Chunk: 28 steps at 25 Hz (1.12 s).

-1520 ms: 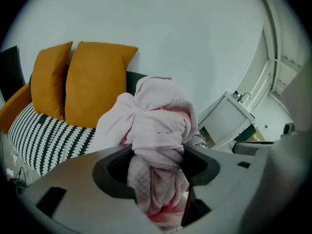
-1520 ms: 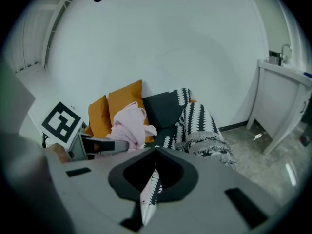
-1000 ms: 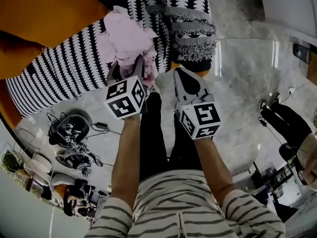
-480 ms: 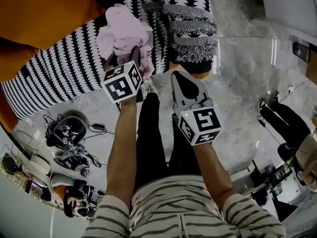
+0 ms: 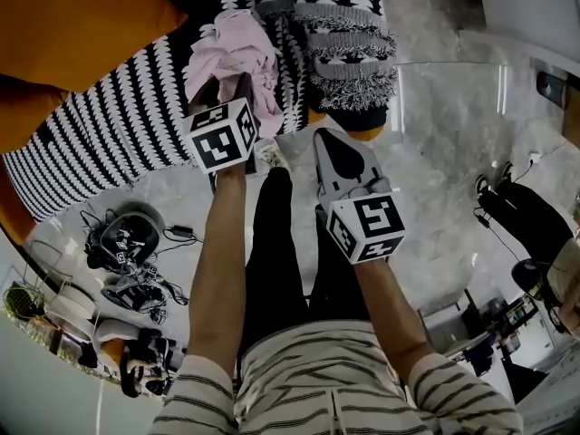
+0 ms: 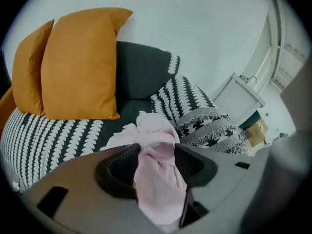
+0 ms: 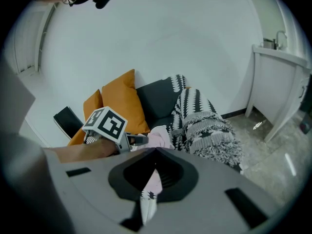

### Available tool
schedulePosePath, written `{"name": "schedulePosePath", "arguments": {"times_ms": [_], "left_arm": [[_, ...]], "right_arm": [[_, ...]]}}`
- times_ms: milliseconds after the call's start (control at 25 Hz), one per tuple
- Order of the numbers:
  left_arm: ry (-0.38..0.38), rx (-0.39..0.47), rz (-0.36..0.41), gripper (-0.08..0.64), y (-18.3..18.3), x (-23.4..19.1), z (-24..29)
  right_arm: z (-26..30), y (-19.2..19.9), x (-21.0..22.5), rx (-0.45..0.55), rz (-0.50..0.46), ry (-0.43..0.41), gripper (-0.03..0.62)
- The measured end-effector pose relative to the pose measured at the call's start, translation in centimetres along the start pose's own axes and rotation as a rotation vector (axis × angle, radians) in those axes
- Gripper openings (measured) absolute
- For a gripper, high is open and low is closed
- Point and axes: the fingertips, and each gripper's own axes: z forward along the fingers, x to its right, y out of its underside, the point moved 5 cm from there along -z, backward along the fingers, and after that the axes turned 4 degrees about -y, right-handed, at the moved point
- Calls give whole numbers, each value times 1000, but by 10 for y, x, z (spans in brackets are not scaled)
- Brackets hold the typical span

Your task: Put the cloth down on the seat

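Observation:
A bunched pink cloth [image 5: 237, 51] [image 6: 157, 147] [image 7: 159, 137] lies on the sofa seat, which is covered by a black-and-white patterned throw [image 5: 109, 130] [image 6: 46, 138]. My left gripper [image 5: 225, 89] [image 6: 156, 156] points down into the cloth. Its jaws have just been closing with the cloth between them, and both pads now press on the fabric. My right gripper [image 5: 332, 140] [image 7: 156, 153] hangs apart to the right, in front of the seat edge. Its jaws are shut to a point with nothing held.
Orange cushions [image 5: 72, 25] [image 6: 78, 62] lean at the seat's back. A fringed patterned blanket [image 5: 349, 53] [image 7: 209, 126] drapes over the seat's right end. Cables and gear [image 5: 127, 243] lie on the marble floor at left. A white cabinet [image 7: 278, 82] stands right.
The left gripper has come down and forward into the pink cloth lying on the seat, and its jaws have narrowed around it. The right gripper has barely moved.

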Motion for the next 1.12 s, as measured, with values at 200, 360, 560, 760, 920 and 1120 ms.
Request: {"name": "schedulePosePath", "arguments": {"times_ms": [200,360,560,760,920,1120], "left_arm": [[10,40,18,221,-6,3,-14],[12,70,15,214,-11,9,-30],[-19,138,25,21,-15,18,-66],[-24,180,1,3,-16,23,-99],[-26,219,-12,3,-19,27,-124],[-36,274,-8,3,-28,34,-158]], "right_arm": [[2,-1,4,10,10,18,12],[-1,-3,3,20,9,20,14],[-10,-10,2,39,3,23,14],[-22,-18,2,67,0,23,14],[-32,-26,-4,91,-3,16,14],[-46,-41,-21,112,-45,-10,14]]}}
